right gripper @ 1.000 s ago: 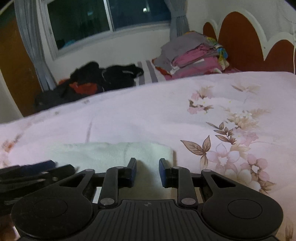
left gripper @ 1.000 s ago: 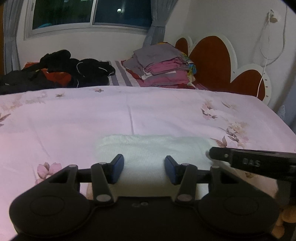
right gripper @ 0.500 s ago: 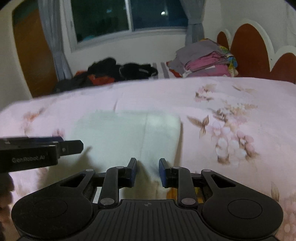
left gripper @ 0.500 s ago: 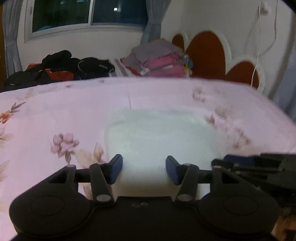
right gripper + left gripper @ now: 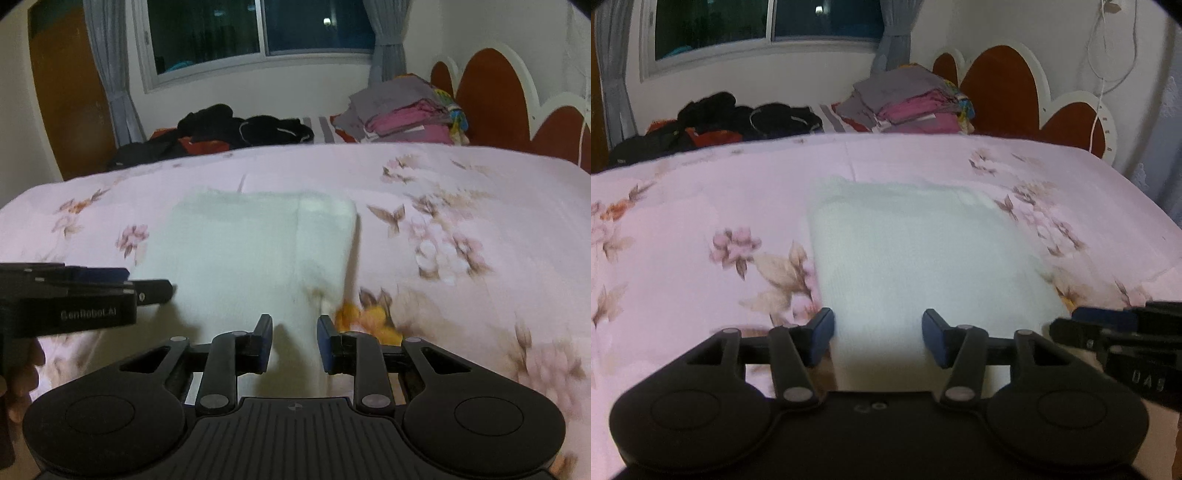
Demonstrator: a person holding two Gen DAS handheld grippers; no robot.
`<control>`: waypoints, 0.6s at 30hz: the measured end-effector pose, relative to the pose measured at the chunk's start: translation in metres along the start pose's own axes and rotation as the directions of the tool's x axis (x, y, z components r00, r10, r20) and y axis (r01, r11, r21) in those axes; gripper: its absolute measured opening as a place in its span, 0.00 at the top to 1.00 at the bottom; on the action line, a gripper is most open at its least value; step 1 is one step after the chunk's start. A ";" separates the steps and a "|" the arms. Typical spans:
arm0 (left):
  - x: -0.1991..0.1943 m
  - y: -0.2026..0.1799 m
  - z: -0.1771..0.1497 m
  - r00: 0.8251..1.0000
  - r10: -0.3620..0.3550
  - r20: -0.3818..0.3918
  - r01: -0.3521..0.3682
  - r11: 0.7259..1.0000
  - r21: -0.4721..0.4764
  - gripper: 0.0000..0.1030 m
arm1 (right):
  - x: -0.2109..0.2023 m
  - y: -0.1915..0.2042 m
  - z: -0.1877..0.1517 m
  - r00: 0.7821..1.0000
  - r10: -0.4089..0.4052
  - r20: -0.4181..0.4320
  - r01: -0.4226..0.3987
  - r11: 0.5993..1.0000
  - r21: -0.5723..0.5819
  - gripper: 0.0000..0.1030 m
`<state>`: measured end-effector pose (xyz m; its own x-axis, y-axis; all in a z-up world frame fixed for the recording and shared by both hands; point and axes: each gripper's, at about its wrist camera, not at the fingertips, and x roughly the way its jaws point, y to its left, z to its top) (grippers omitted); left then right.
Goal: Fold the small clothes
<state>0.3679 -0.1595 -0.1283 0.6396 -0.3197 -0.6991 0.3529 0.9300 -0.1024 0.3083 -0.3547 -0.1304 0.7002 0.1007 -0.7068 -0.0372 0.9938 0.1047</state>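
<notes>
A white knitted cloth (image 5: 916,251) lies spread on the pink floral bedsheet (image 5: 701,192), its far edge resting flat. Its near edge runs up between the blue pads of my left gripper (image 5: 878,328), which is shut on a wide bunch near the left corner. In the right wrist view the cloth (image 5: 240,251) narrows into my right gripper (image 5: 295,332), shut on the near right corner. That corner is lifted and casts a shadow. Each gripper shows in the other's view: the right gripper (image 5: 1108,325) at the right edge, the left gripper (image 5: 110,284) at the left edge.
A stack of folded grey and pink clothes (image 5: 908,107) sits at the far end by the brown and white headboard (image 5: 1004,92). A heap of dark unfolded clothes (image 5: 738,118) lies under the window. A person's hand (image 5: 22,387) shows at the lower left.
Both grippers have drawn back toward the near side of the bed. The cloth's far edge stayed put, so the cloth went from a short strip to a long spread rectangle.
</notes>
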 end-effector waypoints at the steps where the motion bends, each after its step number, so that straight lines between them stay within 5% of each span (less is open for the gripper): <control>1: -0.001 0.000 -0.004 1.000 -0.006 -0.010 0.006 1.000 -0.002 0.50 | -0.002 0.001 -0.005 1.000 -0.003 -0.010 0.003 1.000 -0.001 0.75; 11: -0.024 0.009 -0.049 0.992 -0.107 -0.068 0.104 0.993 -0.045 0.50 | -0.016 0.001 -0.040 0.995 -0.056 -0.085 0.057 0.998 0.014 0.75; 18: -0.030 0.015 -0.046 0.986 -0.144 -0.085 0.142 0.989 -0.039 0.50 | -0.020 0.004 -0.045 0.991 -0.070 -0.113 0.076 0.996 0.047 0.75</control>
<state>0.3230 -0.1276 -0.1412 0.5215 -0.4341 -0.7346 0.4127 0.8819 -0.2281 0.2620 -0.3504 -0.1471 0.6158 0.0354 -0.7871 0.0498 0.9952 0.0838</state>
